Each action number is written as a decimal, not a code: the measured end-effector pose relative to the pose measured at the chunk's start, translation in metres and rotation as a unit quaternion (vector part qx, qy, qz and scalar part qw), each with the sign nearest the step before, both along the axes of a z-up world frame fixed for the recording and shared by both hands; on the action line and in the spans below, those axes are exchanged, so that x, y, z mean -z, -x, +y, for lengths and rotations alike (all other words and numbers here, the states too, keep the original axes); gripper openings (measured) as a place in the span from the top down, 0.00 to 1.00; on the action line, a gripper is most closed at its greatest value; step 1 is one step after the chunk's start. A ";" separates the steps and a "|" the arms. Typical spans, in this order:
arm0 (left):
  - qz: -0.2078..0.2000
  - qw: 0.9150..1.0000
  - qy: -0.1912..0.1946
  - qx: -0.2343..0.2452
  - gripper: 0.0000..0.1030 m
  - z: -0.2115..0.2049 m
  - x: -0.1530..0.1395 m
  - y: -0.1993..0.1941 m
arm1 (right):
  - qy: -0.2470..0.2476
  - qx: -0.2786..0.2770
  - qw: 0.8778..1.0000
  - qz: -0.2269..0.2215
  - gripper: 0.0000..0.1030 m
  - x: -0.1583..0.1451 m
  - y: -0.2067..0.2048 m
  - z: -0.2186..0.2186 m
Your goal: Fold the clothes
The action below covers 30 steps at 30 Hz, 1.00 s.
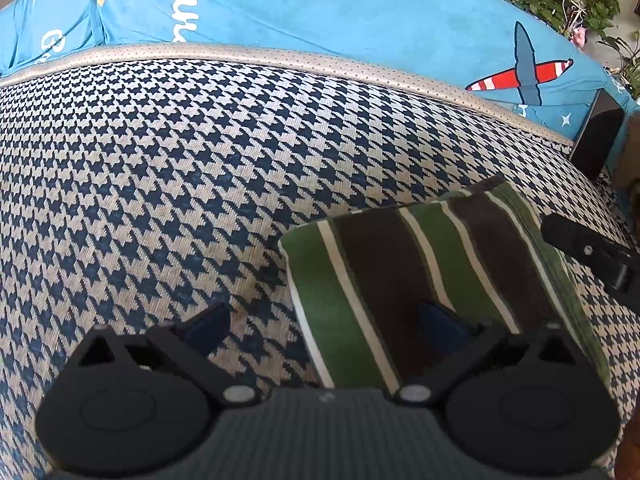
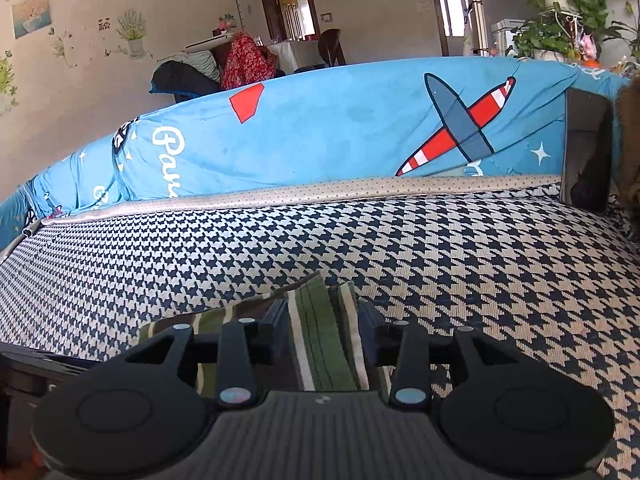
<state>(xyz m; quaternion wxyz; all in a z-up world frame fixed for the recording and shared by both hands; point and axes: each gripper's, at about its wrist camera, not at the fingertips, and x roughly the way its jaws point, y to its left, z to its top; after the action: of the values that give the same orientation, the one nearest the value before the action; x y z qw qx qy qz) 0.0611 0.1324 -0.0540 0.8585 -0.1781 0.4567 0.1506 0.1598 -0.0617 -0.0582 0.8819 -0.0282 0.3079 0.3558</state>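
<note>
1. We see the folded garment (image 1: 432, 280), striped green, brown and cream, lying on the houndstooth sofa seat (image 1: 160, 180).
2. In the left wrist view it sits to the right of the middle, its striped top facing up and its near edge under our left tongs (image 1: 324, 330).
3. Our left tongs stand wide apart: the left finger (image 1: 208, 328) hangs over bare seat, the right finger (image 1: 440, 324) over the garment's brown stripe. We cannot tell whether that finger touches the cloth; nothing is clamped.
4. Our right tongs (image 2: 322, 326) are partly apart, with a green and cream fold of the garment (image 2: 320, 344) lying between the 2 fingers. The pads stand beside the fold rather than squeezing it, as far as we can tell.
5. In the left wrist view a black finger of the right tongs (image 1: 588, 252) shows at the garment's right edge.
6. Behind the seat runs a beige dotted band (image 2: 320, 192), and above it the blue backrest cover (image 2: 340, 128) printed with a red and white plane (image 2: 460, 128), white script and stars.
7. At the right end of the seat a dark upright panel (image 2: 588, 152) stands against the cover.
8. Plants (image 2: 560, 12) sit beyond the backrest on the right, and piled clothes (image 2: 224, 64) lie further back in the room.
</note>
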 end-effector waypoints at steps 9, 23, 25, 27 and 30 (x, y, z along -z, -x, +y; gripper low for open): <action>-0.006 1.000 -0.023 0.013 0.00 -0.011 -0.007 0.012 | 0.002 0.045 0.998 0.042 0.50 -0.013 0.025 -0.033; -0.020 0.999 0.020 0.025 0.00 -0.029 -0.008 0.047 | 0.000 0.077 0.995 0.056 0.50 -0.014 0.054 -0.087; -0.021 0.999 0.017 0.029 0.00 -0.037 -0.006 0.053 | 0.004 0.080 0.995 0.060 0.50 -0.012 0.053 -0.089; -0.022 0.999 0.005 0.036 0.00 -0.045 -0.005 0.058 | 0.019 0.081 0.994 0.066 0.50 -0.008 0.052 -0.088; -0.025 0.999 -0.009 0.043 0.00 -0.056 -0.005 0.064 | 0.046 0.079 0.993 0.071 0.50 -0.001 0.050 -0.086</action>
<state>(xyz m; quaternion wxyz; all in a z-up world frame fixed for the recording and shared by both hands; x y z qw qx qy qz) -0.0025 0.0767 -0.0495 0.8768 -0.1540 0.4414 0.1128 0.1093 -0.1475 -0.0574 0.8811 -0.0184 0.3870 0.2713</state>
